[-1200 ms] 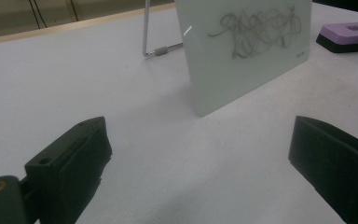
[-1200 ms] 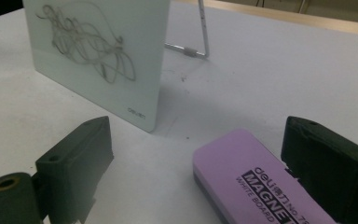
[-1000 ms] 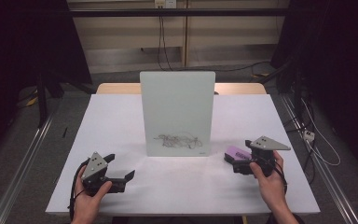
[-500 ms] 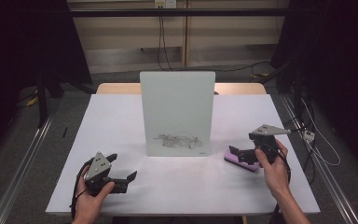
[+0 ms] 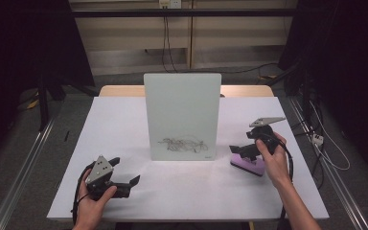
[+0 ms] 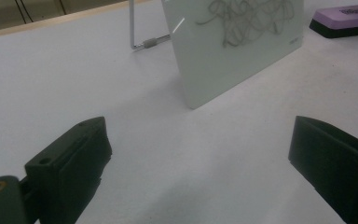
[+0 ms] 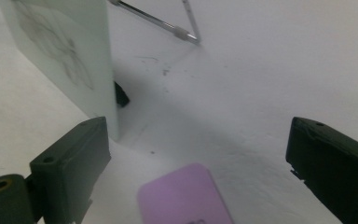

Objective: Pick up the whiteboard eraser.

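High view: an upright frosted-glass drawing board (image 5: 182, 115) bearing a grey scribble (image 5: 182, 144) low on its face stands at the centre of the white tabletop (image 5: 124, 124), propped from behind on a thin metal wire stand (image 7: 177, 23), and it sits between the two claws. A purple-topped, black-based rectangular eraser block (image 5: 247, 165) lies flat near the board's right lower corner, its long axis running roughly left to right across the tabletop. The right claw (image 5: 242, 152) hangs released directly over the eraser with its jaws wide apart, while the left claw (image 5: 124, 178) sits released, jaws spread, low at the near left of the tabletop, well apart from the board.
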### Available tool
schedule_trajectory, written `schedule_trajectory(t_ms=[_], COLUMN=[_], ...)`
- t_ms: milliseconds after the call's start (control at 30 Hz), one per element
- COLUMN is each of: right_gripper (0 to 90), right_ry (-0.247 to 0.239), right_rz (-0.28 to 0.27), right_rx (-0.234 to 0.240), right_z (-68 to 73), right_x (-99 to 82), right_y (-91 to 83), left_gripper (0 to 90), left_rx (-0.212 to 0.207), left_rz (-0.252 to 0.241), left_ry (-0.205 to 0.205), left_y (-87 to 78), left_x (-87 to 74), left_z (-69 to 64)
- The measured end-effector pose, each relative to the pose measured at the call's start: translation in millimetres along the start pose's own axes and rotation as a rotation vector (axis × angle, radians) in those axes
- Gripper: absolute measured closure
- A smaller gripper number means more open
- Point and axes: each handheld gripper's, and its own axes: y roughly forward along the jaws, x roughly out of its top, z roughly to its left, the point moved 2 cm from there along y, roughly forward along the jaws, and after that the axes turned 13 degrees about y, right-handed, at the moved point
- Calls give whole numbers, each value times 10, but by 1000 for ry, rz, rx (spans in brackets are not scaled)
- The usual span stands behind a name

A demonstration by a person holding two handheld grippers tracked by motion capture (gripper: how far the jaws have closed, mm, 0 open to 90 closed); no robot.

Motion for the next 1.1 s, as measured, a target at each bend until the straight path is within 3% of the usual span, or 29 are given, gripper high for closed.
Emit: schedule_trajectory(t_ms=[67,233,433,600,767,1100], right_gripper=[57,84,97,109,111,245], right_ry=[2,-37,-101,-138,-174,-251], right_rz=[39,64,113,159,194,287], right_rx=[39,39,7,30,17,31], right_z=[10,-2,-23,-82,-146,-160], right_x=[-34,-86,-125,-153,-175,-237], right_y=[31,13,-3,-31,-94,-78], left_gripper=[51,50,50,51,50,50], left_rx=[4,0,-6,-10,-10,-12], left_rz=[-2,-1,2,4,7,13], left_ry=[-5,-5,-14,-10,-7,-7], left_y=[2,-9,-6,8,5,9], left_x=[-9,-12,-20,-16,-20,-22], left_z=[15,24,20,19,18,13])
